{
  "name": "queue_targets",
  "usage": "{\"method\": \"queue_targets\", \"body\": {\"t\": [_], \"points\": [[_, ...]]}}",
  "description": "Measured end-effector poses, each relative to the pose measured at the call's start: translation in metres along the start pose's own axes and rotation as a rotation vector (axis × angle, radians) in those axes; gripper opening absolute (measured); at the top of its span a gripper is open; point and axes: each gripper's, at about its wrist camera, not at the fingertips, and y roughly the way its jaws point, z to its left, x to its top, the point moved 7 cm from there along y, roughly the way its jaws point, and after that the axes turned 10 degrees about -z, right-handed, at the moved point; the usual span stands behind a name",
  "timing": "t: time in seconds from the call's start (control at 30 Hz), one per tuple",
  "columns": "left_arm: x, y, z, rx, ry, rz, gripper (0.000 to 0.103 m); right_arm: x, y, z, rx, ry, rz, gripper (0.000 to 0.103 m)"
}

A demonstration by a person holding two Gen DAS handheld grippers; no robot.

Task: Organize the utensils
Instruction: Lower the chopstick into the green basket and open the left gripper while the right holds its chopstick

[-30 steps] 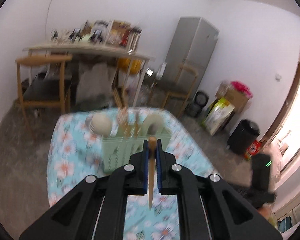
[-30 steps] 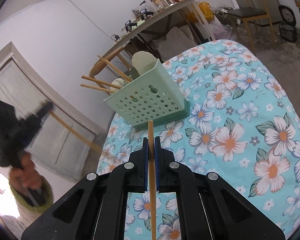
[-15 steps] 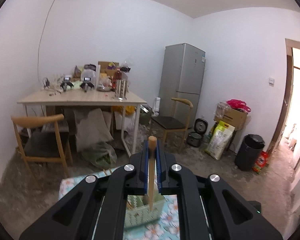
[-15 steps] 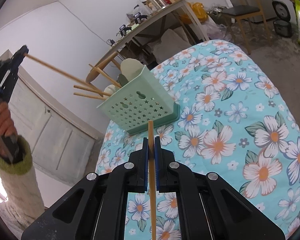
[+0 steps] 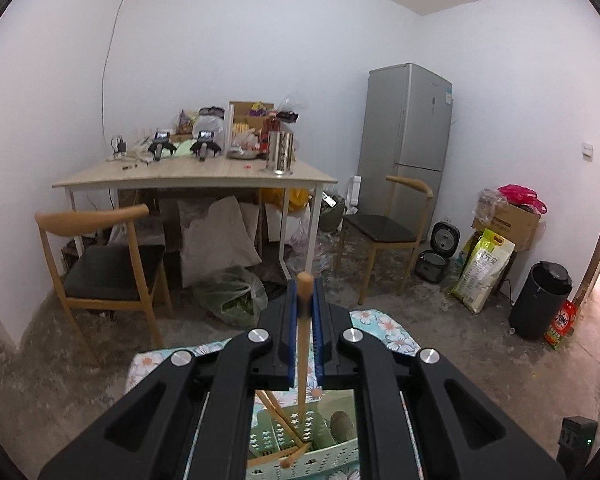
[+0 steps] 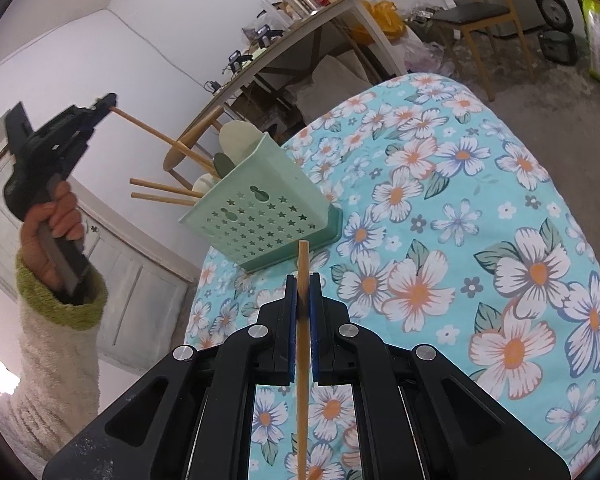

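The left gripper [image 6: 107, 105] is clamped on the top end of a chopstick [image 6: 160, 137] whose lower end reaches into the green caddy [image 6: 260, 216]; whether it rests on anything inside I cannot tell. The right gripper [image 6: 303, 285] is closed on a second chopstick [image 6: 302, 344] near its top end, held above the floral cloth [image 6: 480, 240] just short of the caddy. Both sticks look light, stiff, smooth wood, likely to pivot or slip in a pinch. Holding near the thick end seems best, leaving the long shaft free to drop in.
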Motion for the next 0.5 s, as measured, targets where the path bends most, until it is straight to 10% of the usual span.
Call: {"method": "queue_targets", "body": {"t": [0.33, 0.5], "points": [[-0.042, 0.026, 0.01, -0.029, -0.072, 0.105, 0.007, 0.0, 0.001, -0.004, -0.009, 0.006, 0.004, 0.004], [-0.046, 0.019, 0.011, -0.042, -0.077, 0.103, 0.025, 0.0, -0.001, -0.002, -0.013, 0.001, 0.002, 0.004]]}}
